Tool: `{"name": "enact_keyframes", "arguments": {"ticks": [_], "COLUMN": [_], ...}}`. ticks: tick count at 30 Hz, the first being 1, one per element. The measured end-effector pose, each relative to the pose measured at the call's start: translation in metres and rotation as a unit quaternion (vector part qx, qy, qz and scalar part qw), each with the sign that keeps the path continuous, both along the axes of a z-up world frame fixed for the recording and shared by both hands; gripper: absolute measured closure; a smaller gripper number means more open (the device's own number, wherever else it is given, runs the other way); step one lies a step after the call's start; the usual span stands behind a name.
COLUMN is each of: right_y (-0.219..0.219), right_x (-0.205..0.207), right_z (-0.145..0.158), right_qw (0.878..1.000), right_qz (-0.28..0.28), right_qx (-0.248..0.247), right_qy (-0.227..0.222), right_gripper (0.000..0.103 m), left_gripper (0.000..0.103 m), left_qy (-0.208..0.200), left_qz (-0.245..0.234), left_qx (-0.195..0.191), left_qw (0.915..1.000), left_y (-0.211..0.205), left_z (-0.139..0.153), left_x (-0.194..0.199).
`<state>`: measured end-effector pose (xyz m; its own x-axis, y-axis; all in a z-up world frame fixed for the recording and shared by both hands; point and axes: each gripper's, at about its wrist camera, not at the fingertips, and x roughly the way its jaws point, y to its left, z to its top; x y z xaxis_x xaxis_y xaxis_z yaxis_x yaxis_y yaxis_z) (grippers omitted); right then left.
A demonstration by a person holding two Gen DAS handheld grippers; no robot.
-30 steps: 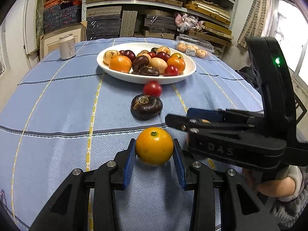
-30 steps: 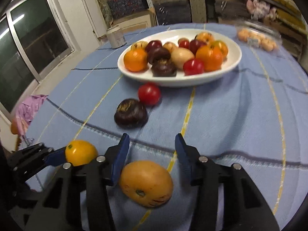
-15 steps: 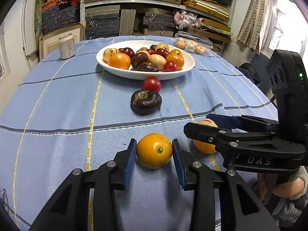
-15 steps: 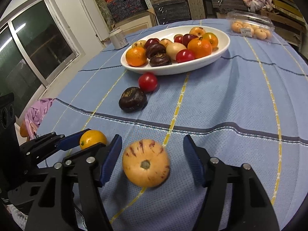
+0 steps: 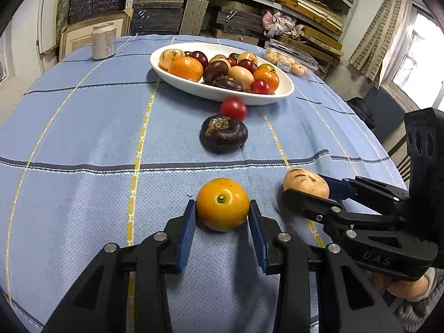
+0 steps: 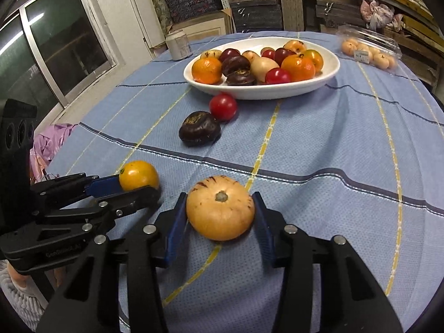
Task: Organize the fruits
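A small orange [image 5: 222,204] rests on the blue checked cloth, with my left gripper [image 5: 222,217] shut on it, blue pads against both its sides. To its right lies a tan fruit with purple streaks [image 6: 220,212], stem end up. My right gripper [image 6: 219,216] is closing on it, and both pads touch its flanks. Each gripper also shows from the side in the other view: the left gripper [image 6: 137,187] and the right gripper [image 5: 306,194]. Farther back, a white oval plate [image 5: 280,97] holds several mixed fruits.
A dark purple fruit [image 5: 223,137] and a red tomato [image 5: 233,108] lie on the cloth between the grippers and the plate. A pale can [image 5: 103,41] stands back left, a clear box of small fruits [image 5: 288,61] back right. Shelves stand behind the table.
The right jaws spread wider around the tan fruit, then closed onto its sides; the fruit turned stem end up. The left gripper kept its hold on the orange.
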<state>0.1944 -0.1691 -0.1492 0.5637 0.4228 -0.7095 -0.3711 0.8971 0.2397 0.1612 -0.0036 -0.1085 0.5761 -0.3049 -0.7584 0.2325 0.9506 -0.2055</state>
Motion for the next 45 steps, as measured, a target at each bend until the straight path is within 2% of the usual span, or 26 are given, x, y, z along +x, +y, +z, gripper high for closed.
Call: {"name": "enact_keyframes", "arguments": {"ticks": [5,10,14,17,19,21,27,30,32,38,40,43,45], "right_y": [0.0,-0.001,-0.002,-0.002,-0.005,-0.006,-0.009,-0.021,-0.028,-0.043,-0.044,-0.039,-0.029], "right_x": [-0.001,0.0,0.0,0.001,0.002,0.002,0.001,0.005,0.013,0.061,0.083,0.119,0.148], "right_z": [0.001,0.001,0.001,0.002,0.003,0.004,0.008,0.03,0.05,0.15,0.17,0.174,0.156], "right_qw": [1.0,1.0,1.0,1.0,1.0,1.0,1.0,0.998,0.997,0.99,0.989,0.99,0.993], "right_qz": [-0.002,-0.003,-0.003,-0.007,-0.014,-0.018,-0.023,-0.038,-0.044,-0.065,-0.069,-0.07,-0.065], "right_qx": [-0.001,-0.006,-0.008,-0.004,0.0,0.004,0.012,0.031,0.041,0.049,0.044,0.029,0.009], "right_qy": [-0.003,-0.003,-0.003,-0.001,-0.003,-0.003,-0.011,-0.028,-0.041,-0.113,-0.125,-0.122,-0.103], "right_gripper": [0.058,0.058,0.058,0.058,0.058,0.058,0.058,0.058,0.058,0.059,0.059,0.059,0.059], "left_gripper": [0.065,0.066,0.066,0.066,0.066,0.066,0.066,0.066,0.066,0.066,0.066,0.066,0.066], "left_qy": [-0.033,-0.003,-0.007,-0.031,-0.048,-0.049,-0.062,-0.077,-0.097,-0.154,-0.16,-0.151,-0.134], "left_qz": [0.001,-0.013,-0.011,-0.002,-0.005,-0.01,0.001,0.0,0.003,0.012,0.013,0.019,0.022], "left_qx": [0.018,0.019,0.019,0.022,0.041,0.049,0.034,0.029,0.034,0.034,0.041,0.049,0.05], "left_qw": [0.9993,0.9997,0.9997,0.9993,0.998,0.9976,0.9975,0.9966,0.9947,0.9874,0.9862,0.9871,0.9894], "left_y": [-0.005,-0.009,-0.01,-0.01,-0.015,-0.018,-0.01,-0.007,-0.006,-0.009,-0.014,-0.018,-0.019], "left_z": [0.008,-0.002,-0.001,0.005,0.008,0.007,0.017,0.038,0.062,0.142,0.158,0.161,0.152], "left_x": [-0.005,0.005,0.007,0.008,0.009,0.011,0.012,0.02,0.032,0.087,0.11,0.152,0.181]}}
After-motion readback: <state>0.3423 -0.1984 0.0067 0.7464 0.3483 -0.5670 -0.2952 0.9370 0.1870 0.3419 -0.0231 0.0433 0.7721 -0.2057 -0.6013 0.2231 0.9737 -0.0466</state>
